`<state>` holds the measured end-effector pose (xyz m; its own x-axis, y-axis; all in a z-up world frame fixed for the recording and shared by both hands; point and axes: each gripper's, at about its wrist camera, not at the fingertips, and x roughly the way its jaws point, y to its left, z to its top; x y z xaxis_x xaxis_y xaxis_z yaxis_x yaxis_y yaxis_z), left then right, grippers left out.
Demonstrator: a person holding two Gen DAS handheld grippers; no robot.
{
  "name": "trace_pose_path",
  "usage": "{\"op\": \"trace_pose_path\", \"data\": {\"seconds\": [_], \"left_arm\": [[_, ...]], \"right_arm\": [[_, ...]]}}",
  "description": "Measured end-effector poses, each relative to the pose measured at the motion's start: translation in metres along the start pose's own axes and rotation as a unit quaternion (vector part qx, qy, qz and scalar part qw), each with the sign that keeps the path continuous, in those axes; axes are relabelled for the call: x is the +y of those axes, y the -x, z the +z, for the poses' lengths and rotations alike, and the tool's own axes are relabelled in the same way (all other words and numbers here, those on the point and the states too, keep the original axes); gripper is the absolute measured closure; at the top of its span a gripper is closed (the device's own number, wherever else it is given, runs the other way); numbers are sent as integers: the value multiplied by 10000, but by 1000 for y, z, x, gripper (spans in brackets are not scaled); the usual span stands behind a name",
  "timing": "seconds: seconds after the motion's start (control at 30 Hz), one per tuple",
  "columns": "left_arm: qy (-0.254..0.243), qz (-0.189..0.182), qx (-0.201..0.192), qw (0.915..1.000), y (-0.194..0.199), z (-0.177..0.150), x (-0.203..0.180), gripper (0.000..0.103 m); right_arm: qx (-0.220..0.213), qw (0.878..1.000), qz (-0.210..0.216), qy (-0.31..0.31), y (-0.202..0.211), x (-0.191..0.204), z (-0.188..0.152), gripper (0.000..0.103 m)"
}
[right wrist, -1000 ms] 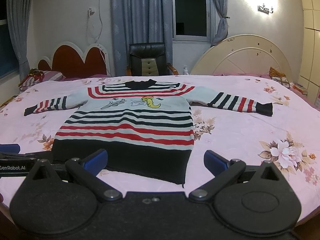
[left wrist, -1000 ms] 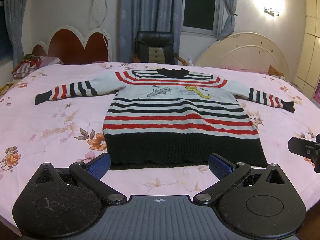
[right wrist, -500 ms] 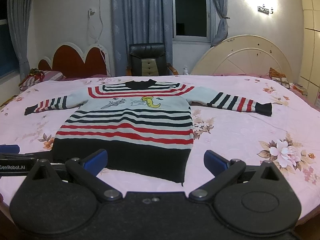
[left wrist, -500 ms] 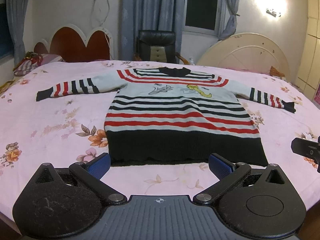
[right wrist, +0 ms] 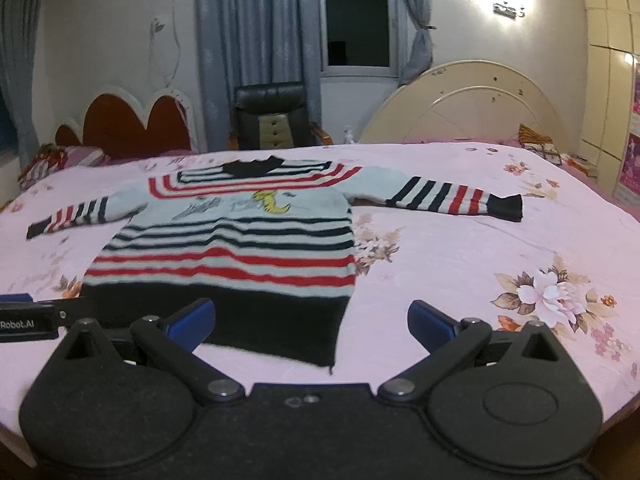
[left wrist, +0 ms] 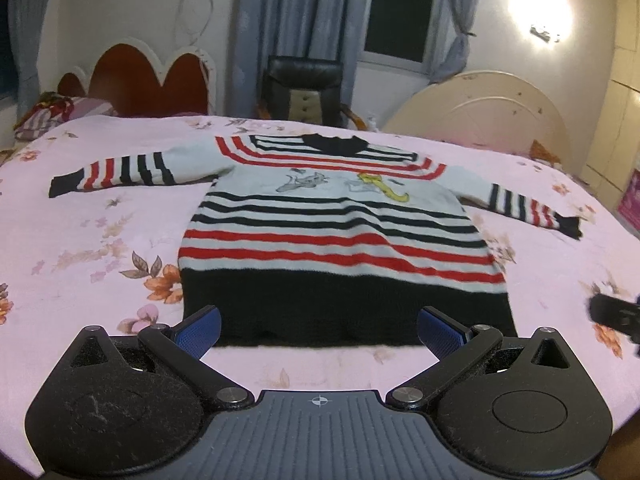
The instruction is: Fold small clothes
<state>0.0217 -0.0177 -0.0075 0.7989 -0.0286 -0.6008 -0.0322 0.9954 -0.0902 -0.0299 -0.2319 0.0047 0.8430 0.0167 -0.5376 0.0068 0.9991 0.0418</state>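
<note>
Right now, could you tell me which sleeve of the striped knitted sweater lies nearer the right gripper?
The sleeve stretched towards the cream headboard; the other sleeve lies beyond the sweater's body.

bed (left wrist: 100, 240): pink floral sheet | on it: striped sweater (left wrist: 336, 232) flat

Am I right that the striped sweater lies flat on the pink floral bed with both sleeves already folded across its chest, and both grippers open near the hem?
Not quite: the sleeves are not folded. Both wrist views show the sweater flat on the bed with each sleeve stretched straight out to the side. The rest holds: the left gripper and right gripper are open near the hem.
</note>
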Motion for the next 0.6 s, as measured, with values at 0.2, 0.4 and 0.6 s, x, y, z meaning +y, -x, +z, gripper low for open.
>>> {"op": "trace_pose_path", "data": {"seconds": [0.2,0.4,0.6], "left_arm": [[20,-72,-214,9997,-33,30,-11,0],[18,-215,-298,9993,-78,71,-27,0],[19,43,-132,9999,-148,104,-47,0]], "right_arm": [[-282,9991,-153,-280,-20,-32,24,1],[-584,9921,-270,-1080,-67,-104,57,3],[-725,9774,-738,-1846,-143,-198,86,51]]}}
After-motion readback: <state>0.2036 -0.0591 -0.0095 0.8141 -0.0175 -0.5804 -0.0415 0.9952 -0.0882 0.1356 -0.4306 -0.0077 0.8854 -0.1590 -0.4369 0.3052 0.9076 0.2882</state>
